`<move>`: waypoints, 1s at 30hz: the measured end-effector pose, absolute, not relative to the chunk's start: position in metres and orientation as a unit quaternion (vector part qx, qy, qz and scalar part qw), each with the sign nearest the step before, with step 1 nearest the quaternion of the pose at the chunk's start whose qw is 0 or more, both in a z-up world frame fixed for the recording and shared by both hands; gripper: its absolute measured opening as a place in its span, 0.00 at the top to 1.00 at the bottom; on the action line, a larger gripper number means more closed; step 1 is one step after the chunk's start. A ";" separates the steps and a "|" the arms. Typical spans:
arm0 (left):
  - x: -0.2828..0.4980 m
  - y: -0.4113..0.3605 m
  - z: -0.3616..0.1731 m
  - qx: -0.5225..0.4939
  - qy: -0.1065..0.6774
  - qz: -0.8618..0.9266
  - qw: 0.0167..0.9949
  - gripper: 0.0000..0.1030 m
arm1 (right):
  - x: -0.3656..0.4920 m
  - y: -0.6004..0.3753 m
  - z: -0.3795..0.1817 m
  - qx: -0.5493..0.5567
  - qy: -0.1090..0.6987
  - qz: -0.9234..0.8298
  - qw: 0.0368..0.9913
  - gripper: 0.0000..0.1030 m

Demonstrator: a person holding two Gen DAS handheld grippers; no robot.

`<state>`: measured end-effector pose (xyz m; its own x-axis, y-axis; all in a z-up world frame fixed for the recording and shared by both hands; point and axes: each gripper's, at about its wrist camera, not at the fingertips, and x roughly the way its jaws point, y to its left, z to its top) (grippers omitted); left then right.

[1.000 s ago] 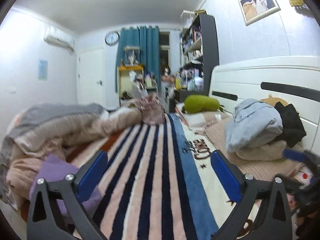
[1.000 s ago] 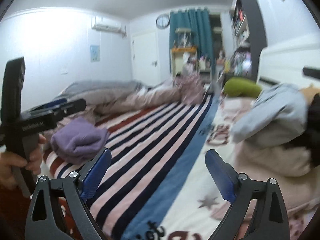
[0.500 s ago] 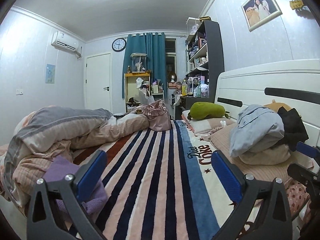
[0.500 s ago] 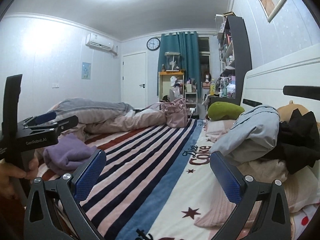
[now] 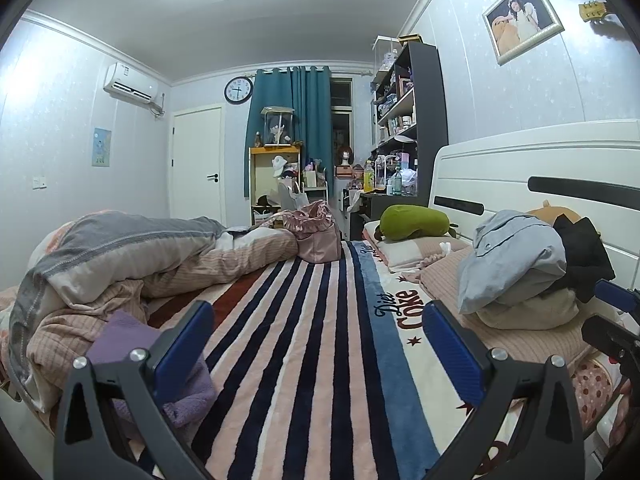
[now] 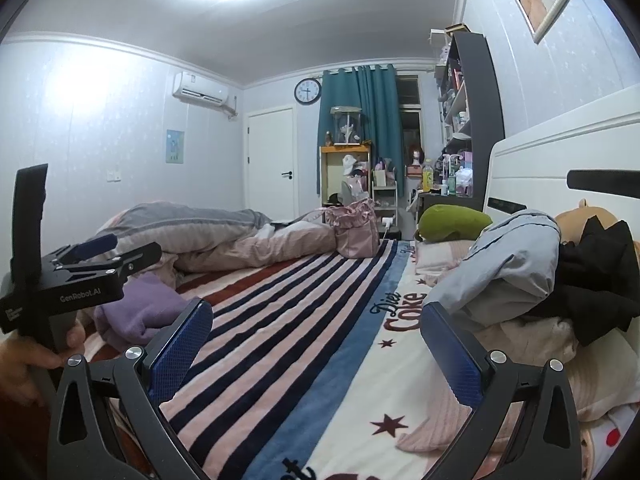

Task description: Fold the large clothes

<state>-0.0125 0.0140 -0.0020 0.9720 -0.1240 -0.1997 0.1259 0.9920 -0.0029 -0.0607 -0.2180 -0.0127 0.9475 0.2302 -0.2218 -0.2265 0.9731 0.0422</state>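
A pile of unfolded clothes lies at the right by the headboard: a light grey-blue garment (image 5: 512,256) (image 6: 508,268) over a black one (image 5: 586,252) (image 6: 596,276) and a cream one (image 5: 528,308). A folded purple garment (image 5: 132,336) (image 6: 140,312) lies at the left on the striped blanket (image 5: 304,340) (image 6: 280,320). My left gripper (image 5: 318,340) is open and empty above the blanket; it also shows from the side in the right wrist view (image 6: 100,256). My right gripper (image 6: 316,344) is open and empty above the blanket, left of the pile.
A bunched grey and pink duvet (image 5: 120,256) lies along the left side. A pink bag (image 5: 316,236) stands at the far end. A green plush (image 5: 414,222) lies on pillows by the white headboard (image 5: 540,168). Shelves and a desk stand beyond.
Both grippers have tilted up and steadied, so the views show more of the ceiling and room. Both stay open and empty.
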 end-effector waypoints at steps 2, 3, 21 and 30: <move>-0.014 0.014 -0.002 0.005 0.101 -0.065 0.993 0.00 | -0.063 -0.218 -0.011 0.012 0.114 0.115 0.987 0.00; -0.014 0.015 -0.002 0.005 0.101 -0.067 0.993 0.00 | -0.065 -0.216 -0.011 0.014 0.114 0.113 0.987 0.00; -0.015 0.018 -0.004 0.004 0.102 -0.062 0.993 0.00 | -0.062 -0.208 -0.011 0.032 0.114 0.102 0.988 0.00; -0.015 0.018 -0.005 0.007 0.103 -0.059 0.993 0.00 | -0.065 -0.203 -0.010 0.038 0.110 0.098 0.988 0.00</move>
<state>-0.0146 0.0179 -0.0053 0.9720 -0.1156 -0.2047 0.1183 0.9930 0.0012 -0.0645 -0.2034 -0.0103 0.9566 0.2012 -0.2107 -0.1845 0.9781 0.0961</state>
